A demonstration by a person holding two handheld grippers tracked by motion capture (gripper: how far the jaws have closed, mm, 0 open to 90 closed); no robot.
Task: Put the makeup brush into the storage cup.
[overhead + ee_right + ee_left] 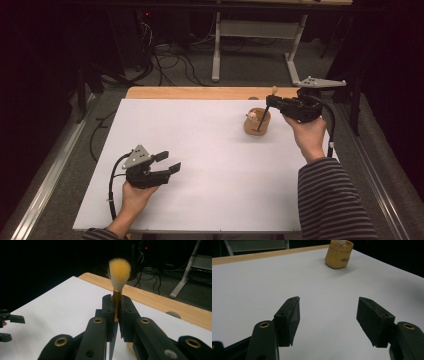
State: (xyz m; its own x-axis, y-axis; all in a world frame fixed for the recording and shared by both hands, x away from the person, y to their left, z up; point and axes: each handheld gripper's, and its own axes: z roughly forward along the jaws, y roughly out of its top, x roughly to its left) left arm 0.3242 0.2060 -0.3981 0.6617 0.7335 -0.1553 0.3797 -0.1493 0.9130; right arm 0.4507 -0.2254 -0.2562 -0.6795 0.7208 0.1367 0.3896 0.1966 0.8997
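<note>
A brush [119, 270] with yellow-white bristles and a gold ferrule stands upright, and my right gripper [117, 300] is shut on the ferrule. From above, the right gripper [270, 102] is at the far right of the table. The brush's thin black handle [263, 119] slants down into a small wooden cup [257, 122]. That cup [338, 256] holds a white object [341, 242] as well. My left gripper [169, 163] rests near the front left, open, with nothing between its jaws. It [328, 300] points toward the cup across the bare sheet.
A white sheet [200, 150] covers most of the wooden table [200, 92]. A small round grey disc [172, 314] is set in the wood near the far edge. Desk legs and cables [170, 60] stand on the floor beyond the table.
</note>
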